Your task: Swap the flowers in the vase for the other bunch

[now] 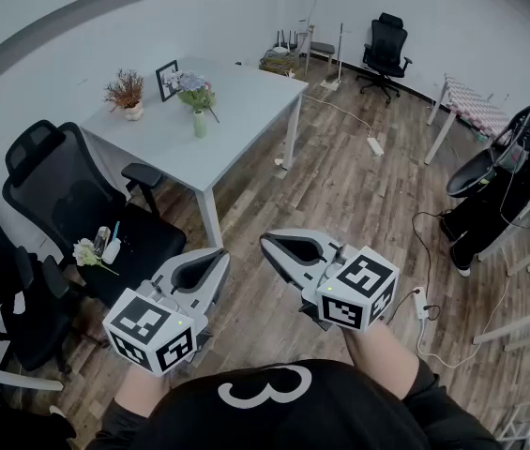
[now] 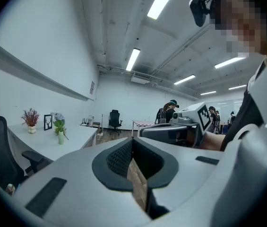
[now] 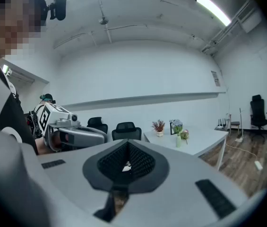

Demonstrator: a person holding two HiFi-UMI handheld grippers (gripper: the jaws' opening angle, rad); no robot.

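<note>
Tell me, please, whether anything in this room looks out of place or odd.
A loose bunch of flowers lies on the seat of a black office chair, beside a few small containers, not on the table where the vase stands upright, already filled. Nothing looks spilled or broken.

Desk (image 1: pixel 246 97) at 11 o'clock. On it: vase (image 1: pixel 199 124) holding flowers (image 1: pixel 192 87), near the front edge; picture frame (image 1: pixel 166 80) behind the vase; potted plant (image 1: pixel 127 92) left of the frame.

Office chair (image 1: pixel 77 195) at 9 o'clock, before the desk. Loose bunch (image 1: pixel 84 251) on its seat, just beside a small bottle (image 1: pixel 112 249).

Left tool (image 1: pixel 216 256) and right tool (image 1: pixel 269 244) side by side at 6 o'clock.

Far chair (image 1: pixel 384 50) at 1 o'clock. Person (image 1: pixel 518 176) at 3 o'clock.
</note>
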